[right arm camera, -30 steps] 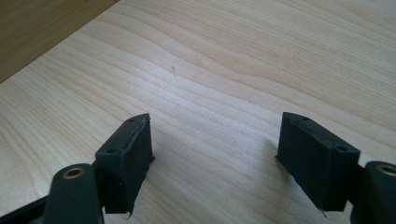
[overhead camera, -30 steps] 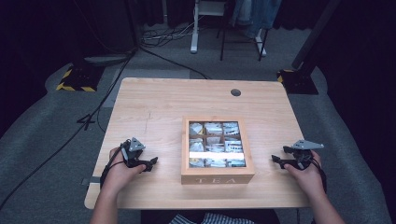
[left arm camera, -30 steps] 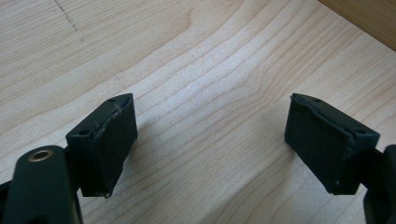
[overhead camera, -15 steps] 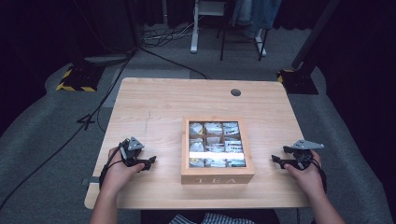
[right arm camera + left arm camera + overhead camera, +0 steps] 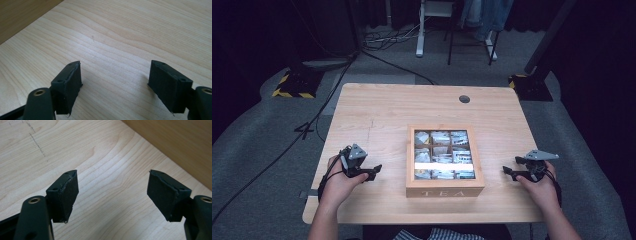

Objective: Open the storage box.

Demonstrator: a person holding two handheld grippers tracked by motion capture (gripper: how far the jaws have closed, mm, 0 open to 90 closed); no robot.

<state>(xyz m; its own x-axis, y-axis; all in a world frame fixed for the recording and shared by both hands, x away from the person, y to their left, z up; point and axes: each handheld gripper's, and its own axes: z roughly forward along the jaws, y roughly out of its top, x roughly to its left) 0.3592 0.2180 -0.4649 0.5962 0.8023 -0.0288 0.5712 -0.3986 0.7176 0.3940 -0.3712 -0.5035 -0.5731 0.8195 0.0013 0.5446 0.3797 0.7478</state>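
The square light-wood tea box (image 5: 445, 159), with its clear lid panel showing nine compartments of paper-wrapped sachets and the word TEA on its near wall, sits at the centre of the lower half of the high view, on the pale wooden worktop (image 5: 382, 110). The left gripper (image 5: 371, 172) rests in the person's hand at lower left of that frame, near the box's left wall but clearly apart from it. Its jaws have just been closing a little, yet they stand wide with nothing between them; in the left gripper view the black pads (image 5: 67, 192) frame bare wood grain, and the box's darker side runs across the upper right corner. The right gripper (image 5: 508, 171) waits at lower right of the high view, equally clear of the box. Its jaws are spread wide and empty too, and the box wall shows in the upper left corner of the right gripper view.

The step in hand looks like a two-sided approach to the box, probably to open or steady it. To do it well, bring both grippers in level and square to the side walls, and keep the jaws wide until they reach the wood. Whether the lid has a latch or hinge is hard to tell from here, so find its edge before lifting
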